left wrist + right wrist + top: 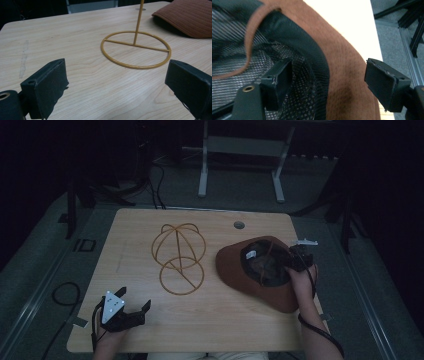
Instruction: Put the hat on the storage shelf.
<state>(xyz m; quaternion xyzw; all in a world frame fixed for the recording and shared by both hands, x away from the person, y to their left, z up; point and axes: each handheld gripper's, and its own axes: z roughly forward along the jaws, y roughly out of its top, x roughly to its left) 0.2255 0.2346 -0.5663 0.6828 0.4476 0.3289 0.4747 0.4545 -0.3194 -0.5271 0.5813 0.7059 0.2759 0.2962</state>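
A brown fabric wide-brimmed hat [250,270] lies upside down on the right part of the light wooden counter [210,320], its dark mesh-lined crown facing up and its brim reaching close to the counter's right edge. The right claw [290,260] is at the hat's right side. In the right gripper view its jaws stand wide and straddle the edge of the crown: one black jaw is inside against the mesh lining [244,50], the other is outside over the brown brim [347,82]. The pads do not visibly press the fabric.

Left of the hat, near the middle of the counter, stands a yellow wire hat stand [178,257] with a round ring base [136,49], a thin upright rod and a domed cage of wire on top. Hat and stand are near each other but apart.

The left claw [135,306] rests low at the near left corner of the counter, jaws wide with nothing between them, pointing toward the ring base, which is well beyond its jaws.

A small round grommet [239,225] sits in the far edge of the counter.
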